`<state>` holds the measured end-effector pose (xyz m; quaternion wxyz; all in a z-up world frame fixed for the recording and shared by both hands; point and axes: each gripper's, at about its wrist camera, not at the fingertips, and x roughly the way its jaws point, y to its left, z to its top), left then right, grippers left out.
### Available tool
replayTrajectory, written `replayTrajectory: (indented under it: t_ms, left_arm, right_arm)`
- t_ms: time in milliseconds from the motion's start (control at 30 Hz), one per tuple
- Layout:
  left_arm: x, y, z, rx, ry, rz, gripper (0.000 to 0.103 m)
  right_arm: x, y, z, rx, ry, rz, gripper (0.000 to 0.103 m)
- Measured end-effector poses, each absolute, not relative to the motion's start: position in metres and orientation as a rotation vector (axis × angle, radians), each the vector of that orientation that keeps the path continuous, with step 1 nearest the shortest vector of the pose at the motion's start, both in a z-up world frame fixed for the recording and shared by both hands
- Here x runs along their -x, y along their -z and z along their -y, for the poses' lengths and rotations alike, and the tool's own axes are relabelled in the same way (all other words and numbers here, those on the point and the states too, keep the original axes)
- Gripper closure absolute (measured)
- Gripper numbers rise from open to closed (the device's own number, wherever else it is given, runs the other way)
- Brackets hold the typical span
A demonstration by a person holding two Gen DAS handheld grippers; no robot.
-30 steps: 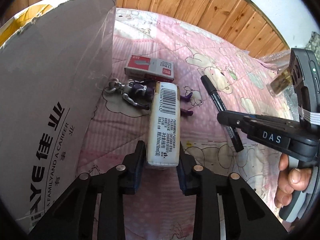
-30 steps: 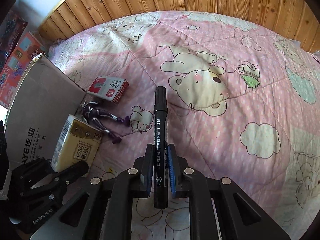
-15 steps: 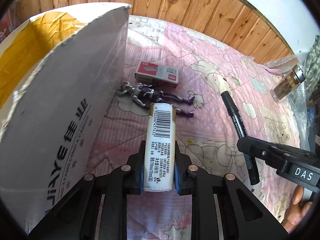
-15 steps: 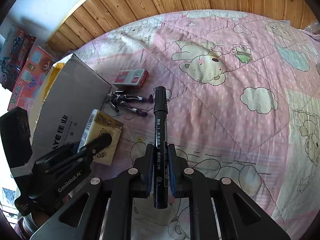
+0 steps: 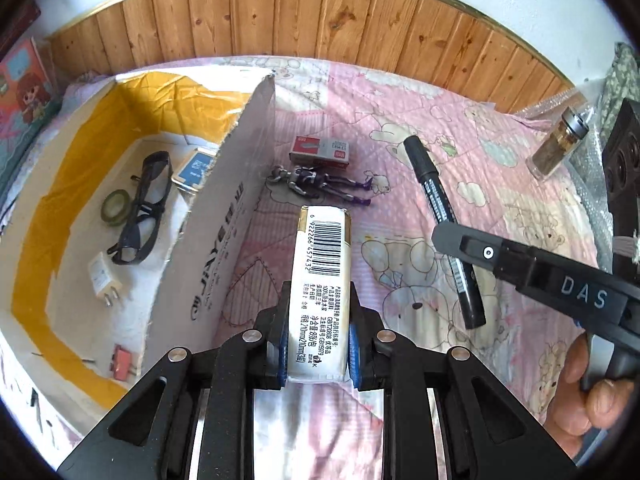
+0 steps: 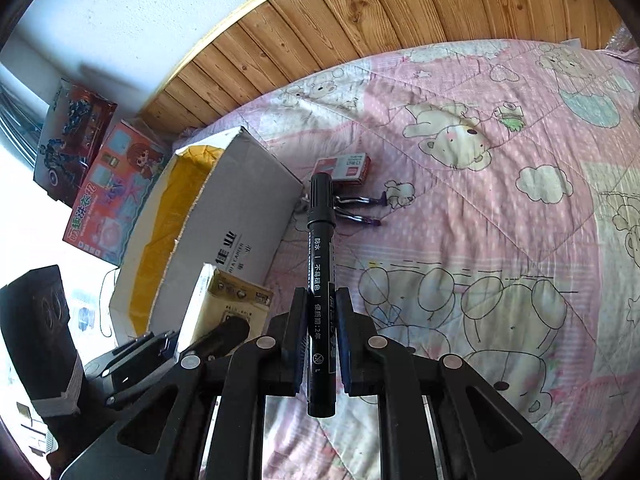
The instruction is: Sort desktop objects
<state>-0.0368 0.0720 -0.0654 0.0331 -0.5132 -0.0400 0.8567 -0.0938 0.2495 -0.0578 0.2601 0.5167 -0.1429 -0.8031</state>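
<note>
Left tool [image 5: 318,354] has just been closing and now sits clamped on the tissue pack [image 5: 322,276], its blue pads pressing the near end of the long sides while the barcoded end juts forward, clear of the bed, just right of the cardboard box [image 5: 224,224]. I judge the pack light and soft: the wrapper is slick film over squashy paper, so a hard squeeze only dents it, and the grip near one end leaves the far end free to droop or swing. A hold nearer its middle would carry it more steadily.

Right tool [image 6: 318,346] is closed on the black marker [image 6: 319,264], gripped low on the barrel with the capped end pointing away. That one I take for light, rigid and smooth, so it could slide or pivot between the pads if tilted steeply.

Inside the box lie dark glasses [image 5: 144,208], a tape roll [image 5: 115,208] and a white plug [image 5: 102,282]. Right of the box, on the bed, rest a toy figure [image 5: 316,182] and a small red-and-grey box [image 5: 320,151]. Well right of the box stands a glass jar [image 5: 558,148].

Underneath is a pink quilted bedspread [image 6: 500,208], soft and uneven, backed by wooden panelling [image 5: 320,16] and a white wall.
</note>
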Motion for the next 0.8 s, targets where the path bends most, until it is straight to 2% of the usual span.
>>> replayTrajectory:
  t_ms: [100, 333, 500, 600, 800]
  left_arm:
    - [0.033, 0.049, -0.069, 1.644, -2.623, 0.06, 0.081]
    - [0.021, 0.042, -0.061, 1.544, -2.631, 0.168, 0.081]
    - [0.01, 0.061, -0.029, 1.566, -2.594, 0.311, 0.081]
    - [0.009, 0.054, -0.017, 1.511, -2.568, 0.395, 0.081]
    - [0.009, 0.039, 0.002, 1.428, -2.602, 0.392, 0.081]
  right_arm:
    - [0.094, 0.049, -0.247, -1.367, 2.175, 0.384, 0.088]
    - [0.079, 0.029, -0.235, -1.308, 2.157, 0.365, 0.088]
    - [0.066, 0.008, -0.215, -1.231, 2.169, 0.276, 0.088]
    - [0.062, 0.009, -0.204, -1.233, 2.156, 0.244, 0.088]
    - [0.055, 0.011, -0.186, -1.221, 2.142, 0.161, 0.088]
